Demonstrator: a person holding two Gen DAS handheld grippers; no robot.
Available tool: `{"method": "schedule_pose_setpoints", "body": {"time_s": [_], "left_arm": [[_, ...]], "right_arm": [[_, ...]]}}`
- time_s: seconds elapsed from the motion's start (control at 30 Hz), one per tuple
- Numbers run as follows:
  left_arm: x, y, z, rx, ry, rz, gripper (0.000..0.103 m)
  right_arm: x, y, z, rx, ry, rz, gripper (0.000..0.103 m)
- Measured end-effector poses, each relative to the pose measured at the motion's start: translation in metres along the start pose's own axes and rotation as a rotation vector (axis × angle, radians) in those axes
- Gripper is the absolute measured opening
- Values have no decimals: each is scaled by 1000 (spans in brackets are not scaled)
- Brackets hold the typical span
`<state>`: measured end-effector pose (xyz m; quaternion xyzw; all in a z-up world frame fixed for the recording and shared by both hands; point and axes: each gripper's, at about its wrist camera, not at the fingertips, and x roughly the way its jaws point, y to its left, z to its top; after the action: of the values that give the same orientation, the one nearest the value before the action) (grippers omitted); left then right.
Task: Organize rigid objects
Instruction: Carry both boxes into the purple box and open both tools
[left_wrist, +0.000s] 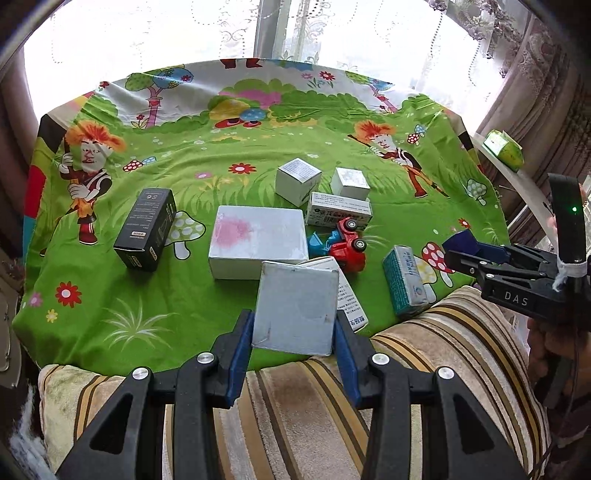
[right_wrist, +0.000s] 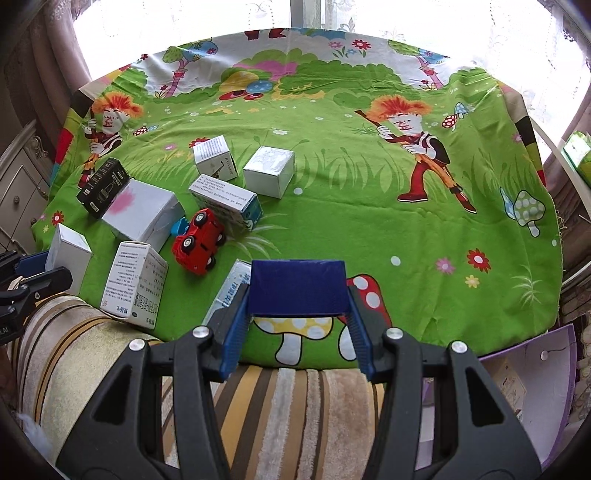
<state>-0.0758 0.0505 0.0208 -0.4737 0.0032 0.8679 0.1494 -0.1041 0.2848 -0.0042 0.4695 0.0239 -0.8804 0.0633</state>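
Your left gripper (left_wrist: 294, 334) pinches a grey-white box (left_wrist: 296, 306) by its side faces; light cardboard, probably crushable. Your right gripper (right_wrist: 297, 325) clamps a stiff blue box (right_wrist: 297, 286), just nearer you than the red toy car (right_wrist: 198, 240).

A bright green cartoon cloth (left_wrist: 207, 306) covers the surface, and a striped cushion (left_wrist: 295, 406) lies along its near edge. On the cloth a black box (left_wrist: 146, 229) stands at the left. Just right of it sits a big white box (left_wrist: 256, 243) with a pink smudge. A red toy car (left_wrist: 349, 245) lies on its side next to that. Two small white boxes (left_wrist: 298, 181) sit farther back, and a long printed box (left_wrist: 340, 211) lies near them. A teal box (left_wrist: 404, 280) rests at the near right.
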Motion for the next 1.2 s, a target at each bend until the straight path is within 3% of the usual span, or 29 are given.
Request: {"method": "schedule_pose_setpoints", "body": {"time_s": [0.5,0.87,1.2], "left_arm": [[-12,-98,-16,133,13,-160,43],[-19,-175,-33,272,35,-316,43],[-20,-232,-48,383,71,-416,43]], "right_arm": [[-64,-60,-73,115,-25,-52,54],[-109,-143,-127,268,-41,-170,54],[-137,-201,-157,400,-62,-262,54]]}}
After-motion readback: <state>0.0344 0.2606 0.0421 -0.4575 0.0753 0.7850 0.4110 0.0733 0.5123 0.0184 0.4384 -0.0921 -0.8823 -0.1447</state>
